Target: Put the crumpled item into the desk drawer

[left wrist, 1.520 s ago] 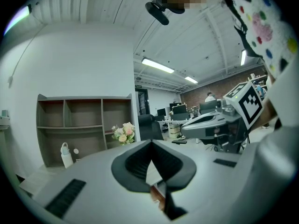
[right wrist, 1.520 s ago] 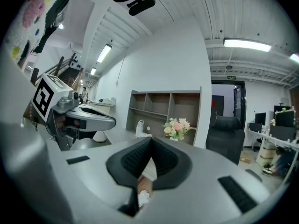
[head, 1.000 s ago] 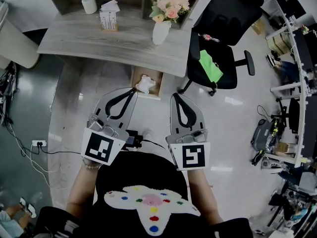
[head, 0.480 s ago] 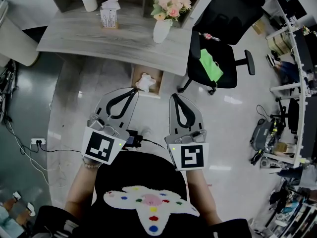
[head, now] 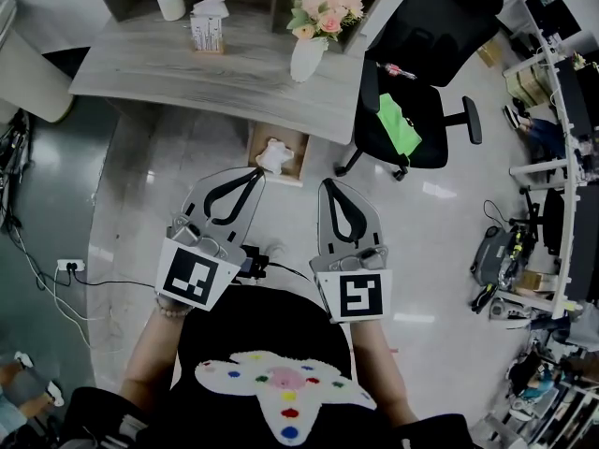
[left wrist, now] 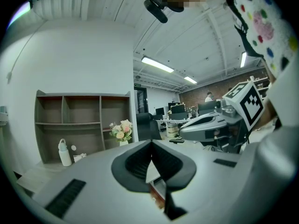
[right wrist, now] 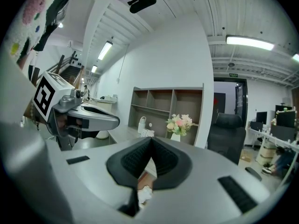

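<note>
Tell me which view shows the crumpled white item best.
Head view: the crumpled white item lies in plain sight in the open drawer. The right gripper view shows only a sliver below the jaws; the left gripper view shows none.

A white vase of flowers [head: 307,59] stands far centre; a tissue box [head: 207,34] left of it; a white bottle [head: 169,0] farther left; right, a black office chair [head: 421,64] bears a green item [head: 397,125]; near left, a power strip [head: 69,267].
</note>
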Motion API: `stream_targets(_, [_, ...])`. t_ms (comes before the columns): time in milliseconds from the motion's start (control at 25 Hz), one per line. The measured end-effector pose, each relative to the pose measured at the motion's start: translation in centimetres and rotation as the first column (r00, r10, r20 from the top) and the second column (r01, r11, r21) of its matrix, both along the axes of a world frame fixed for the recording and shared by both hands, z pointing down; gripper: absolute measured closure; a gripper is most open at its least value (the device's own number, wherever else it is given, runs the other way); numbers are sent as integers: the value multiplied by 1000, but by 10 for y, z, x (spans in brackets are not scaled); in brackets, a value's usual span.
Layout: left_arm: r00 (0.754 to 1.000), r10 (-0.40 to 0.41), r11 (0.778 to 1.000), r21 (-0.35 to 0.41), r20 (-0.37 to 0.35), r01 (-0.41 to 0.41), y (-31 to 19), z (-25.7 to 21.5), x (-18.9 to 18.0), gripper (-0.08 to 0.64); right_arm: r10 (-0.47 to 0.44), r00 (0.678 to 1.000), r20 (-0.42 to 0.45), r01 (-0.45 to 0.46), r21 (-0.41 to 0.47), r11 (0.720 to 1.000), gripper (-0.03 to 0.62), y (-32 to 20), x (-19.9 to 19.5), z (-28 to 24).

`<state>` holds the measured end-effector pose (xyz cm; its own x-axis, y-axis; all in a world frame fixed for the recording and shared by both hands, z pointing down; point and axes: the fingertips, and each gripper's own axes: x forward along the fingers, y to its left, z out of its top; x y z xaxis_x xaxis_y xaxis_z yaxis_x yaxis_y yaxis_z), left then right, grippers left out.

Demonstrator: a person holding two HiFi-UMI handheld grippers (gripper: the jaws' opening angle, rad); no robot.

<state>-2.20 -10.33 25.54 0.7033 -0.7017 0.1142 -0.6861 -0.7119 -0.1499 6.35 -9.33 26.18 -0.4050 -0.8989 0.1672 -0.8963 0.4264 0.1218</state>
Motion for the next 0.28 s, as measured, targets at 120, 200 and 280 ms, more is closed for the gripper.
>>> stream_targets(120, [1000, -3, 1000, -3, -1, 3, -1, 0, 0, 548, -3, 1000, -1, 3, -2, 1000, 589, -1, -1, 1])
stream_targets(200, [1000, -4, 1000, -4, 1, 4, -2, 1, -1, 548, -5, 1000, -2, 5, -2, 1000, 589, -2, -1, 1])
stream_targets(280, [1000, -4, 1000, -3, 1, 4, -3, 1, -1, 548, -7, 1000, -3, 7, 0, 1000, 589, -3, -2, 0])
